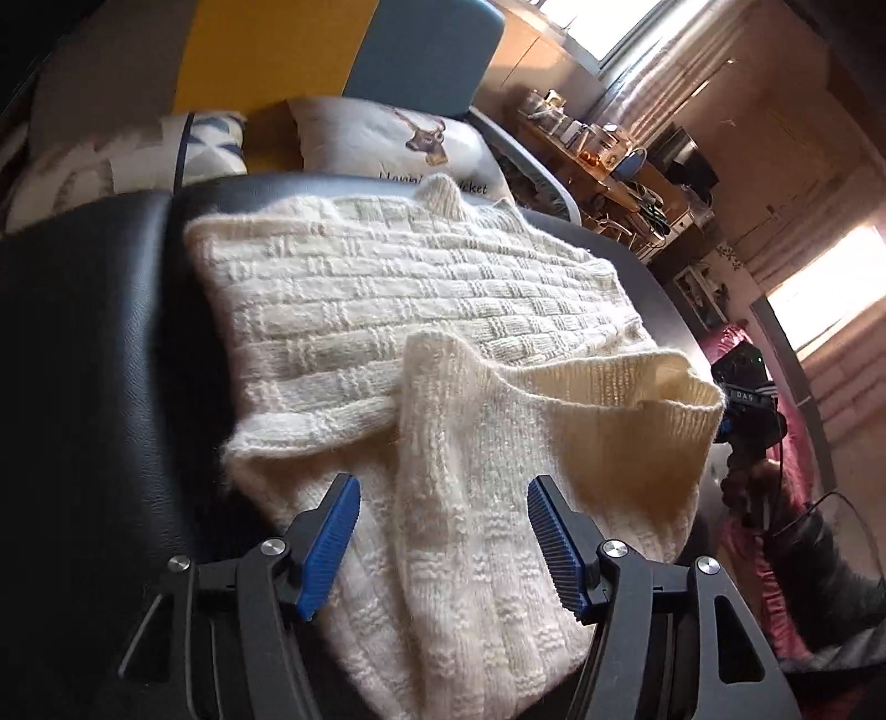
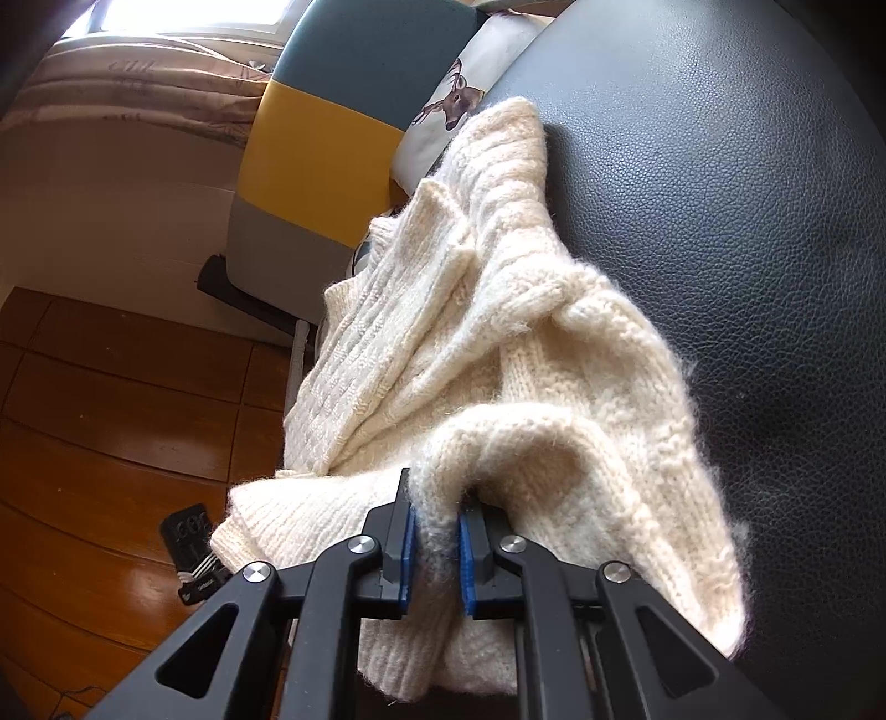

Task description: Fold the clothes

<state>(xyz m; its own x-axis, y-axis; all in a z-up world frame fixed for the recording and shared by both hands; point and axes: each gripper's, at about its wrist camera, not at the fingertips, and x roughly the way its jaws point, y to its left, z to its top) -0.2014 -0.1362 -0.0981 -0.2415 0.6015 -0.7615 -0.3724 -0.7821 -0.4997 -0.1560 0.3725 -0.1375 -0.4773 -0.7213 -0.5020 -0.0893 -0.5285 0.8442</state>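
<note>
Cream knitted sweater (image 1: 398,288) lay on a black leather seat (image 1: 83,343), right gripper (image 2: 434,545) clamped on its ribbed edge.
Left gripper (image 1: 443,531) hovered spread wide, holding nothing; best to pinch the near fold. Sweater overhung the seat's left edge above the wood floor (image 2: 99,387); bare seat lay right.

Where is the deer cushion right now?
In the left wrist view the deer cushion sits top centre, beyond the cream sweater, against the blue-and-yellow backrest.
</note>
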